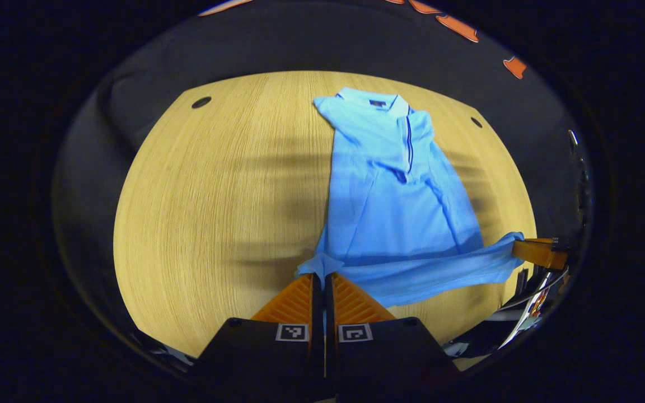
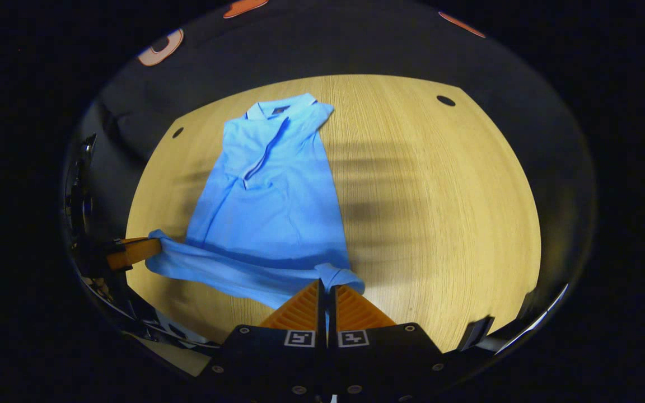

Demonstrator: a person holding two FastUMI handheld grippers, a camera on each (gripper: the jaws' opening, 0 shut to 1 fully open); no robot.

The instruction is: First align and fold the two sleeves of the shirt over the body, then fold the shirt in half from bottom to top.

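A light blue polo shirt (image 1: pixel 395 201) lies on the wooden table (image 1: pixel 216 212), collar at the far end, both sleeves folded in over the body. My left gripper (image 1: pixel 322 277) is shut on the hem's left corner, lifted off the table. In the right gripper view the same shirt (image 2: pixel 272 196) stretches away from me, and my right gripper (image 2: pixel 327 286) is shut on the hem's right corner. The hem hangs taut between the two grippers. The right gripper (image 1: pixel 541 252) shows at the right edge of the left gripper view, and the left gripper (image 2: pixel 132 251) shows at the left edge of the right gripper view.
Small dark holes (image 1: pixel 201 102) mark the table's far corners, another hole (image 2: pixel 445 101) among them. Black cloth surrounds the table. Bare wood (image 2: pixel 440 212) spreads to the right of the shirt in the right gripper view.
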